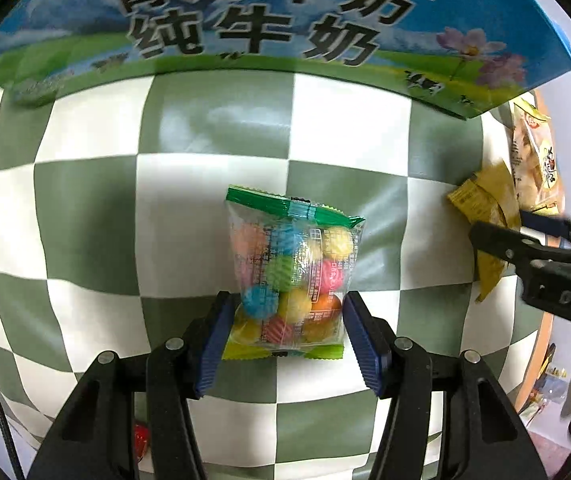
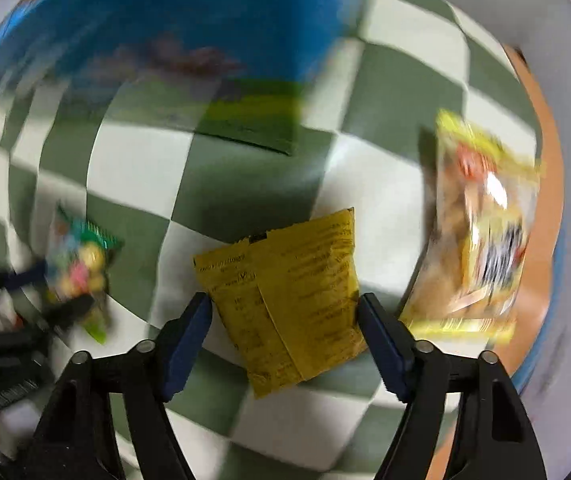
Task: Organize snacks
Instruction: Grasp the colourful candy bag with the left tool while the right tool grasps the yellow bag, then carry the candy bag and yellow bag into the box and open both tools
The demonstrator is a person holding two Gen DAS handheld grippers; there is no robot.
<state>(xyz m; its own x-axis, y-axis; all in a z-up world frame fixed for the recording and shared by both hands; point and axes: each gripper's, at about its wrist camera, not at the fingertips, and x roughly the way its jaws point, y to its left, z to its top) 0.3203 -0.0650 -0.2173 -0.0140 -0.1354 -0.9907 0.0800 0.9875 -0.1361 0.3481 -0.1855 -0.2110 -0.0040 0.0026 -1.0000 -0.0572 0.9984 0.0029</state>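
Here, the candy bag [image 1: 291, 276] is seen lying on the checkered tablecloth [image 1: 85, 220] below the milk carton [image 1: 269, 20], framed by the spread left gripper [image 1: 285, 320], ungripped. The yellow packet [image 2: 289, 296] is bracketed likewise by the wide-open right gripper [image 2: 285, 320]; contact cannot be told.

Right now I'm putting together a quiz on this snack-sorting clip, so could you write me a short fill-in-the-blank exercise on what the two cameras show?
1. The left gripper straddles a clear bag of colourful ____.
2. The packet between the fingers of the right gripper is ____ in colour.
3. The tablecloth has a green and white ____ pattern.
4. The carton beyond the candy bag is mostly ____ on top.

Missing words: candy balls; yellow; checkered; blue
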